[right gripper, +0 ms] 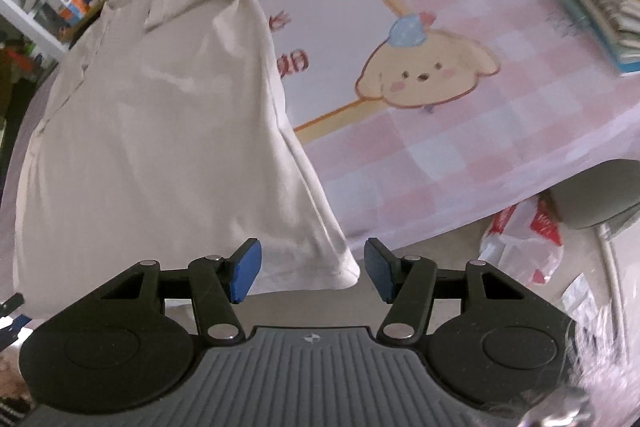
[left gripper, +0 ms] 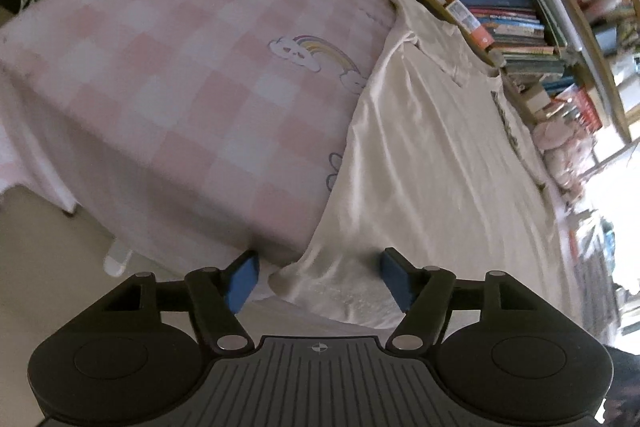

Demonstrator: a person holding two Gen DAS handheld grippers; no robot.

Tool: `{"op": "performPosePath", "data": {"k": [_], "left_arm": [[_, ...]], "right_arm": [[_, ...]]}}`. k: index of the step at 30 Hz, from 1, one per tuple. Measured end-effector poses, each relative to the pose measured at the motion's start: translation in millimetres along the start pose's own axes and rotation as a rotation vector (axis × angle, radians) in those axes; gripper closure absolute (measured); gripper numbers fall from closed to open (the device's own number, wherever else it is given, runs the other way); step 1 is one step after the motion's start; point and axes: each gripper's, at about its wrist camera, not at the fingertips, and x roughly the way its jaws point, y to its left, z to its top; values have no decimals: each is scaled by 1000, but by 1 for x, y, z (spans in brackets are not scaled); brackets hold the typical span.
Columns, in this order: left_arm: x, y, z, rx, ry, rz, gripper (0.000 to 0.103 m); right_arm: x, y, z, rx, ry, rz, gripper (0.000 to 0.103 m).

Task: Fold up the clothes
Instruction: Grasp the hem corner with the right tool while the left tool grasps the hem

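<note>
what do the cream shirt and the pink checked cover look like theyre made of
Cream shirt: looks like soft matte cotton knit, going by its limp folds and stitched collar. Pink checked cover: seems thin printed woven fabric, dull finish, draping over the edge. Exact fibre unclear.

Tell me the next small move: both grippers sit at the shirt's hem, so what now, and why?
Probably close both on the hem. The left gripper and right gripper each stand open around a bottom corner of the cream shirt, which lies flat on the pink checked cover; the pads do not appear to pinch it.
</note>
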Motion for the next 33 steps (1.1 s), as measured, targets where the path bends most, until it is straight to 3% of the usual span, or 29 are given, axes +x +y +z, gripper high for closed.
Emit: {"op": "performPosePath", "data": {"k": [7,13,14,16,18,21,24,27,29,31,33], "left_arm": [[6,5,11,-48,52,-28,35],[7,3,16,-31,85,-27,35],[6,2,15,-19,87,-26,38],[1,-1,14,7,98,-37,48],[-6,-4,12,42,103,-61,68],[-11,-9,12,82,108,-66,68],[-9,-5,14,60,112,-46,66],[-7,-5,15,38,101,-47,66],[-7,-7,14,42,90,-34,67],[-10,-9,10,51,76,-27,73],[-12,-11,9,51,71,-30,86]], "right_arm": [[9,-13,9,16,76,101,43],[13,-16,12,-40,111,150,41],[11,-16,11,-46,113,162,45],[8,-17,11,-59,117,187,63],[4,-18,10,-68,118,207,69],[2,-21,11,-65,114,212,69],[3,-20,10,-82,114,205,59],[7,-17,10,-101,123,198,59],[7,-17,9,-109,123,204,64],[5,-18,8,-112,124,217,86],[3,-20,7,-106,122,232,92]]}}
